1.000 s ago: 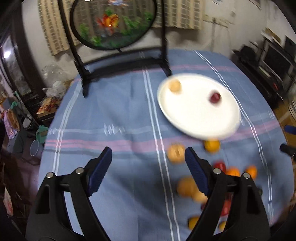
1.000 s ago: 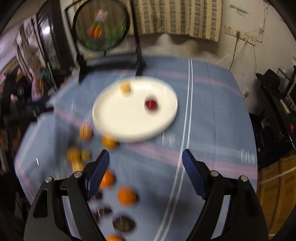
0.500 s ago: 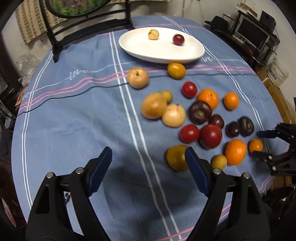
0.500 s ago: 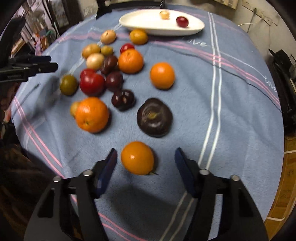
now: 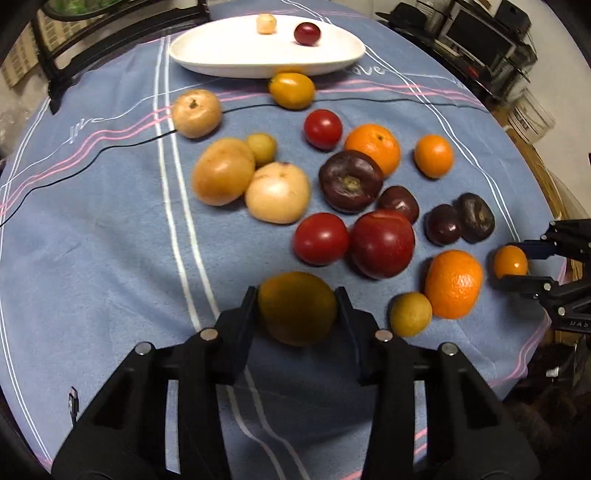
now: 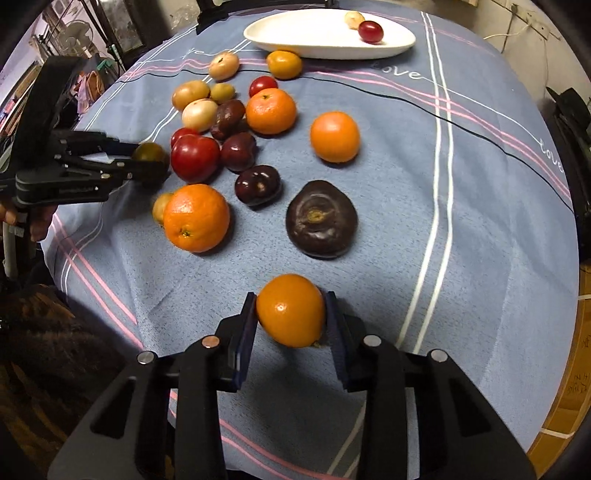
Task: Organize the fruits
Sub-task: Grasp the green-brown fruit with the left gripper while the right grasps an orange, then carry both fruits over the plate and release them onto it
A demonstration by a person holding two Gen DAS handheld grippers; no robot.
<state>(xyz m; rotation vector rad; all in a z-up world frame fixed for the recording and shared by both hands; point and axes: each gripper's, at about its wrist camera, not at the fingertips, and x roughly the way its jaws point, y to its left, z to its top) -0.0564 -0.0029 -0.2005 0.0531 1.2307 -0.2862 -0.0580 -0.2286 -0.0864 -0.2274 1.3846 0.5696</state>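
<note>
Many fruits lie on a blue tablecloth [image 5: 92,236]. My left gripper [image 5: 297,308] is shut on a dull yellow-green fruit [image 5: 297,306] at the near edge of the pile; it also shows in the right wrist view [image 6: 149,153]. My right gripper [image 6: 291,314] is shut on a small orange [image 6: 290,308], which also shows in the left wrist view [image 5: 510,261]. A white plate [image 5: 229,55] at the far side holds a small pale fruit [image 5: 266,24] and a red fruit [image 5: 307,33].
Oranges [image 5: 453,282], red fruits [image 5: 382,243], dark purple fruits [image 5: 350,181] and pale yellow fruits [image 5: 277,192] lie between the grippers and the plate. A black cable [image 5: 92,155] crosses the cloth. A black stand [image 5: 74,62] is behind the plate. The table edge is close on the right.
Both grippers have moved forward and down and closed: the left on the yellow-green fruit, the right on the small orange.
</note>
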